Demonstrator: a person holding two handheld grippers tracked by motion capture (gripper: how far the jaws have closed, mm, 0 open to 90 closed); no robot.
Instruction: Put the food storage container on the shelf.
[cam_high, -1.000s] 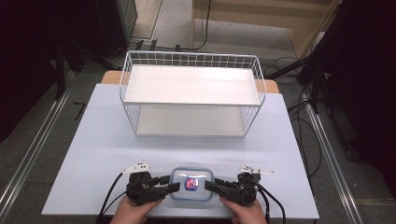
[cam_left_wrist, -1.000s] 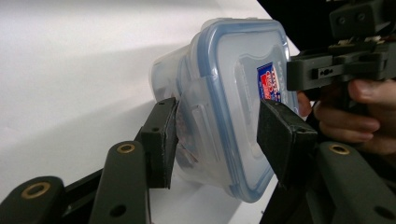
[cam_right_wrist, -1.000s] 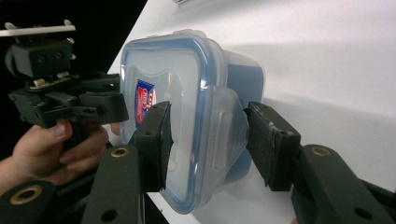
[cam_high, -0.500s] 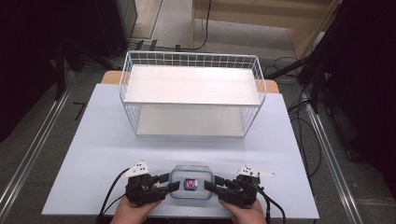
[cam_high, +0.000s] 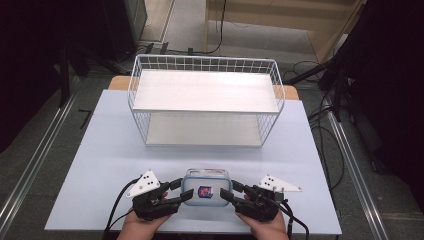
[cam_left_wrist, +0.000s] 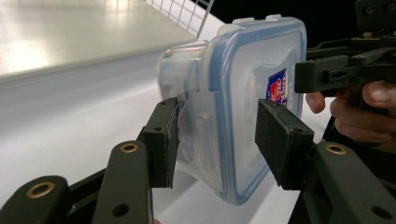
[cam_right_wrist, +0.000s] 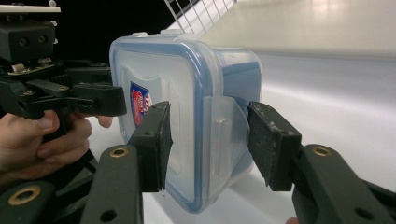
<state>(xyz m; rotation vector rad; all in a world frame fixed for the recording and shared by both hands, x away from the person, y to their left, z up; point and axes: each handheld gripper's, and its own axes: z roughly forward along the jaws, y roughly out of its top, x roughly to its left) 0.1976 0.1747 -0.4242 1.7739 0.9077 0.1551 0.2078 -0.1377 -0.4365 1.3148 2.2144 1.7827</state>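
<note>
Left claw (cam_high: 181, 194), black, two-jaw, hand-held, with a grey three-cornered plate on top: at the near edge of the surface, jaws closed on the left end of the container. In the left gripper view one pad (cam_left_wrist: 161, 140) lies against the side clip under the lid rim, the other pad (cam_left_wrist: 280, 140) against the lid face.

Right claw (cam_high: 227, 192), same make: mirror position, jaws closed on the container's right end. In the right gripper view one pad (cam_right_wrist: 156, 144) presses the lid face; the other pad (cam_right_wrist: 271, 144) stands at the base side by the clip, and contact there cannot be made out.

Clear rectangular plastic food container with a blue-rimmed snap lid and a red-and-blue label (cam_high: 206, 186): held between the two claws, near centre of the surface's front edge, lid upward in the high view. The gripper views show its underside clear of the surface.

Pale blue-white rectangular surface (cam_high: 100, 150): carries the items listed.

White wire two-tier shelf rack with white boards (cam_high: 205, 90): farther back, centred, well apart from the container.
</note>
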